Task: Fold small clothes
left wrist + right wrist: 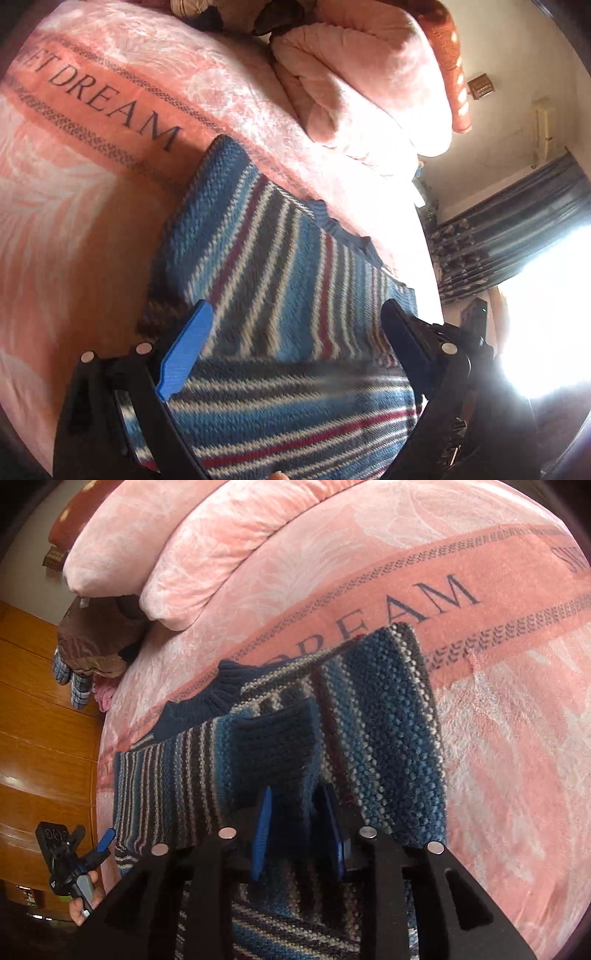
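Blue striped knitted sweater [388,716] with white, grey and maroon bands lies on the pink patterned fleece bed blanket [498,738], just below the salmon band printed with "DREAM" lettering; part of it is already doubled over, with the dark navy ribbed collar [207,698] toward the bed edge. Chunky knit, so my read: soft, floppy, light to medium weight, not slippery on the fleece, not fragile but stretchy, will sag and drape when lifted. Best to take hold at a hem or folded edge, or at corners, pinching a full thick layer so the loops don't snag. Right gripper [299,834]: blue-padded fingers [260,834] narrowly spaced with a fold of dark blue knit running between them, looks clamped on the sweater fabric, which rises from the fingers as a lifted flap. Left gripper [295,328]: fingers spread wide, blue pad [188,347] on one side and black finger on the other, hovering low over the striped knit with nothing pinched between them; whether they touch the cloth I cannot tell, that view is motion-blurred. In the right wrist view the left gripper also shows small at the bed edge, held in a person's hand [83,897]. Rolled pink quilt [166,542] sits at the far end of the bed, well apart from the sweater. Fold looks partway done.
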Motion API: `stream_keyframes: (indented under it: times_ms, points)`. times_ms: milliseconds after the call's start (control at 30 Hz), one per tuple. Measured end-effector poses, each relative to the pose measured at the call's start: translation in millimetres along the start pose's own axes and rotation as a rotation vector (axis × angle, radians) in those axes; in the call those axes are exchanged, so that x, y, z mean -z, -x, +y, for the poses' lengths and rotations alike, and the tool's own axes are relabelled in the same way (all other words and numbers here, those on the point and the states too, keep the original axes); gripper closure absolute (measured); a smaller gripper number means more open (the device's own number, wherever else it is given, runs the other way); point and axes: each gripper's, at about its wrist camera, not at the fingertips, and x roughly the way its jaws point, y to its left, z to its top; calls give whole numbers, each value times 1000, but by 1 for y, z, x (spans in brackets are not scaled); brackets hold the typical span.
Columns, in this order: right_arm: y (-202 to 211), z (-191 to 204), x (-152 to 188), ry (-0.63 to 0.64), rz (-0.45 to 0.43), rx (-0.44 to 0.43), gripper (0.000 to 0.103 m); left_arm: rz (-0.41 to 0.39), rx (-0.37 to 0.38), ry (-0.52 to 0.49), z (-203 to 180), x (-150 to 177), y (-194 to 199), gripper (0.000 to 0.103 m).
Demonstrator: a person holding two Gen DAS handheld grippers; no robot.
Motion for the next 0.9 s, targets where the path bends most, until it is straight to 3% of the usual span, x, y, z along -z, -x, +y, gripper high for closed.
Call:
stream_keyframes:
  times_ms: [67,100,233,300,367,433,500,533,633,700,733,767,867,900]
  points:
    - [16,-5,-3,-6,-59,-22,74,14,33,29,4,-11,-4,11]
    - [23,-5,-4,-5,-80,-51,74,20,79,54,7,-33,-9,11]
    - [26,1,-13,27,-91,-144,73,118,105,2,-3,-64,-44,11]
    - [15,-1,-17,10,-66,-168,72,171,32,-16,2,-70,-64,13]
    - [6,-6,-21,-11,-52,-178,72,161,-39,-51,16,-76,-70,16]
    - [2,-11,-21,-25,-42,-183,71,148,-33,-15,33,-80,-67,29]
    - [1,-14,-19,-22,-35,-199,70,151,-27,1,36,-81,-60,30]
    - [2,-14,-17,-17,-33,-209,70,146,-30,-5,30,-80,-54,25]
    - [6,-14,-14,-9,-36,-234,69,98,66,-54,0,-73,-31,19]
    - [6,-16,-16,-30,-44,-246,69,130,166,-57,-18,-69,-36,16]
    - [5,-18,-17,-51,-45,-257,69,155,175,-66,-24,-66,-45,16]
    - [2,-19,-18,-71,-42,-267,69,182,152,-86,-28,-63,-56,16]
    - [-7,-20,-20,-90,-27,-287,70,206,-9,-120,-10,-57,-86,17]
    - [-12,-21,-19,-88,-13,-289,71,194,-5,-114,0,-56,-87,23]
